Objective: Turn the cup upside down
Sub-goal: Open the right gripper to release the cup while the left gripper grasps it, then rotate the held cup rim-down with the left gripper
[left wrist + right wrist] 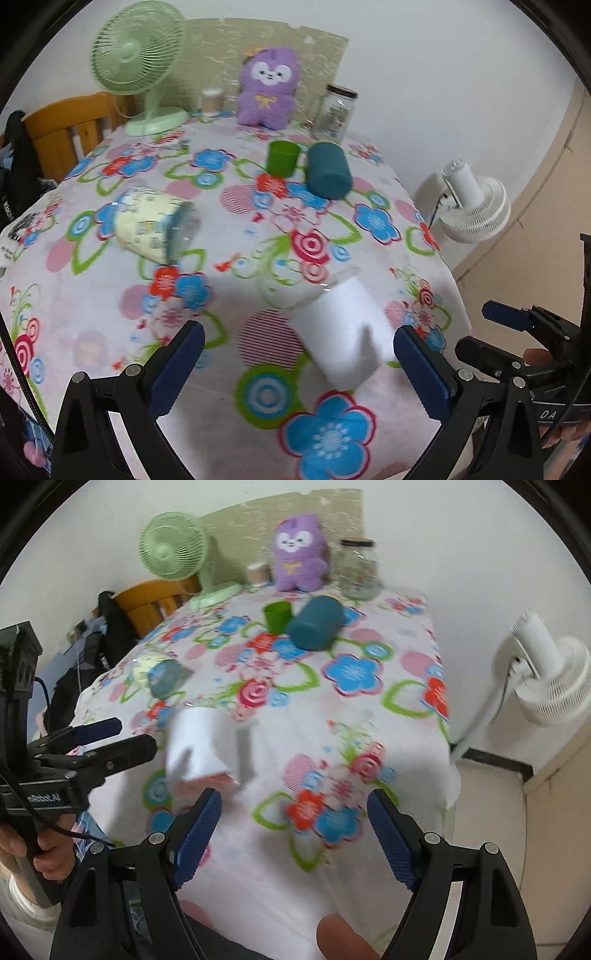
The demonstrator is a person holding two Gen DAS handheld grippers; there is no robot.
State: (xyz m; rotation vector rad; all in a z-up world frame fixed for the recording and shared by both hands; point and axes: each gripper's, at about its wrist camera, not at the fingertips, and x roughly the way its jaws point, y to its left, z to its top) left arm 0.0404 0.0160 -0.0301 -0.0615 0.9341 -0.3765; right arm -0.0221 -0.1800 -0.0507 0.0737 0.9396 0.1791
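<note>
A: Which cup? Four on the floral tablecloth (229, 291).

B: Likely the white cup (343, 332), lying on its side near the front edge, clear rim pointing toward 11 o'clock in the left wrist view. It sits between the left gripper (299, 365) fingers' line, closer to the right pad, not touching either as far as I can tell. Blurry.

A: Claw states?

B: Left gripper spread wide, holding nothing. Right gripper (293, 838) also spread wide, empty, over bare cloth; the white cup is at its 10 o'clock.

A: Others?

B: Cream patterned cup (151, 229) on its side at 10 o'clock, teal cup (328, 170) on its side at 1 o'clock just beside the upright green cup (282, 157). Purple plush (267, 88), green fan (138, 62) and glass jar (338, 110) at the back.

A: Risks?

B: My guess: cup rolls when one pad hits first, since it's off-centre. It's near the table edge, so a nudge could send it off. A thin wall may squash or slip if pinched hard. Motion blur suggests speed, so misalignment is likely.
</note>
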